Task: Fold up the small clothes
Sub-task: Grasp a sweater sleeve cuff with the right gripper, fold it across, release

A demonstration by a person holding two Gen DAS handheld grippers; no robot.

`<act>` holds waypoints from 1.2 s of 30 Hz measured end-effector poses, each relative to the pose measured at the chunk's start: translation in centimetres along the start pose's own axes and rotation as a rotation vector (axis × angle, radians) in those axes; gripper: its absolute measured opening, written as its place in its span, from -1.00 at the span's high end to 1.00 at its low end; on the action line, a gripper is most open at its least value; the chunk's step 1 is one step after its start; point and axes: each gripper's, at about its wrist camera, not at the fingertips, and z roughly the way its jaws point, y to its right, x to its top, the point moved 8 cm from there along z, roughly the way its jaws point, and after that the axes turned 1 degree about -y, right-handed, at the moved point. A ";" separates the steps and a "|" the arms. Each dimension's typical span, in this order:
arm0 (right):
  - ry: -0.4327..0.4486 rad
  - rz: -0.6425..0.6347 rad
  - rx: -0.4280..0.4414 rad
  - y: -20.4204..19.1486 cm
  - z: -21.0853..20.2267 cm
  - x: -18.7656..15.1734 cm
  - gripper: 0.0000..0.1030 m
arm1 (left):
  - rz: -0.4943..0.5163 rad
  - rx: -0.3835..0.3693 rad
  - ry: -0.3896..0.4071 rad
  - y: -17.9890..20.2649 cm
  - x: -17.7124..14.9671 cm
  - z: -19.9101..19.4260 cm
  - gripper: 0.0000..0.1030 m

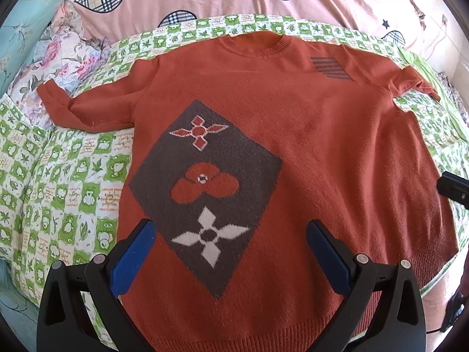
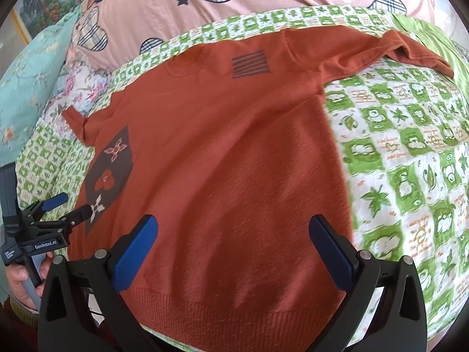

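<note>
A: Where is the sweater?
B: The orange sweater lies flat, front up, on a green-checked quilt, hem nearest. Bare quilt borders each side.
A: And the tongs?
B: Left gripper and right gripper hover over the hem, jaws wide, empty.
A: Any writing?
B: "GenRobot.AI" on the left gripper.

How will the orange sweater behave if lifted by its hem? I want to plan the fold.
The orange sweater is a soft knit lying flat, so it will probably drape and sag. Its fuzzy surface likely grips the blue fingers well. The sleeve may trail behind.
</note>
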 end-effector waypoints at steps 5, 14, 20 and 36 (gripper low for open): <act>0.049 0.072 0.001 3.3 -1.2 2.7 -0.99 | -0.006 0.049 0.027 -0.8 1.3 0.3 -0.99; 0.169 0.242 -0.114 15.0 -4.1 11.3 -0.56 | -0.025 0.038 0.002 -1.5 3.3 1.3 -0.99; 0.256 0.363 -0.241 23.3 -5.3 16.6 -0.42 | -0.040 0.023 -0.026 -1.1 4.0 2.5 -0.99; 0.297 0.726 -0.328 42.4 -1.0 24.7 0.14 | -0.040 0.026 -0.087 0.0 5.9 6.0 -0.99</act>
